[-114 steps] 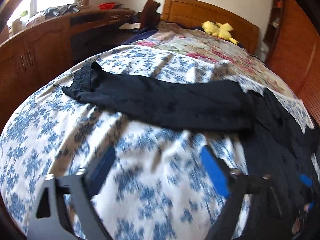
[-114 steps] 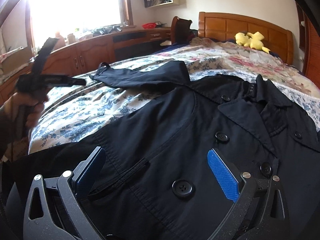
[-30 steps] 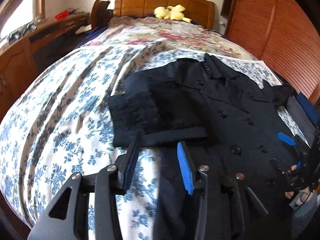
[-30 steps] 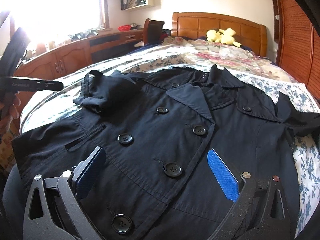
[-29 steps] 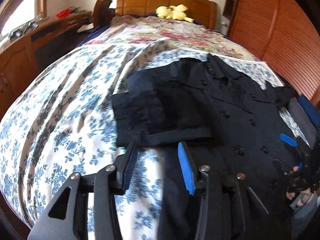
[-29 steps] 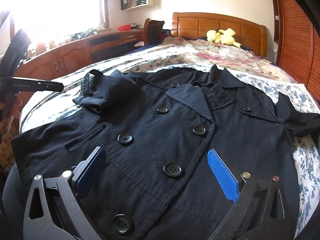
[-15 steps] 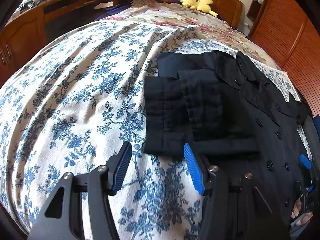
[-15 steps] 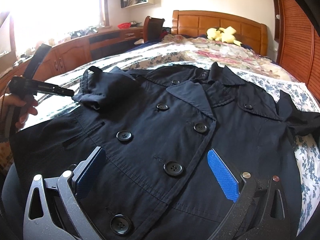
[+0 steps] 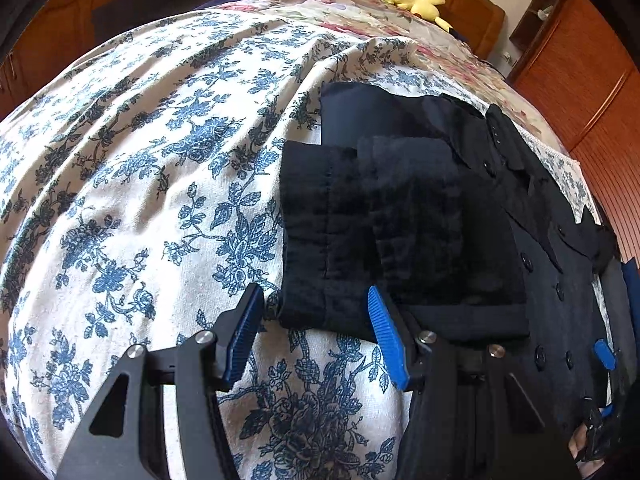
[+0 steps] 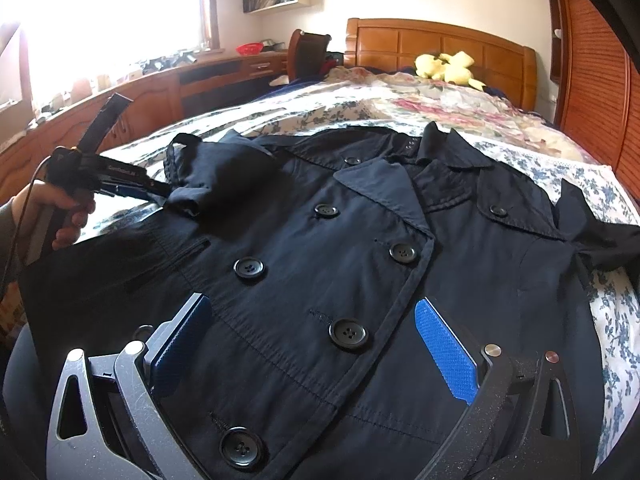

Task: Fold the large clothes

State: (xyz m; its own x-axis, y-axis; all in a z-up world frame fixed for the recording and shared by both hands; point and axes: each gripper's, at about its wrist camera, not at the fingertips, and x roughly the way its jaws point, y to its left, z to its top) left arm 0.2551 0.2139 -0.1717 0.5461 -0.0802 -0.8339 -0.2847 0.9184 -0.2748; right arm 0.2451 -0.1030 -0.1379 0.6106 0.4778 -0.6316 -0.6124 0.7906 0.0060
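A black double-breasted coat (image 10: 360, 248) lies face up on the floral bedspread (image 9: 140, 184). Its left sleeve (image 9: 380, 232) is folded back in a bundle onto the coat's side; it also shows in the right wrist view (image 10: 216, 176). My left gripper (image 9: 316, 320) is open, its jaws astride the near edge of the folded sleeve, and shows from the side in the right wrist view (image 10: 160, 190). My right gripper (image 10: 316, 336) is open and empty, low over the coat's buttoned front. The coat's right sleeve (image 10: 600, 244) lies bunched at the right.
A wooden headboard (image 10: 436, 48) with a yellow plush toy (image 10: 444, 66) is at the far end. A wooden desk and cabinets (image 10: 160, 92) run along the left under the window. A slatted wooden wardrobe (image 10: 592, 80) stands on the right.
My left gripper has moved forward and down to the folded sleeve, its jaws now astride the sleeve's edge. The sleeve went from stretched out to folded onto the coat. The right gripper barely moved.
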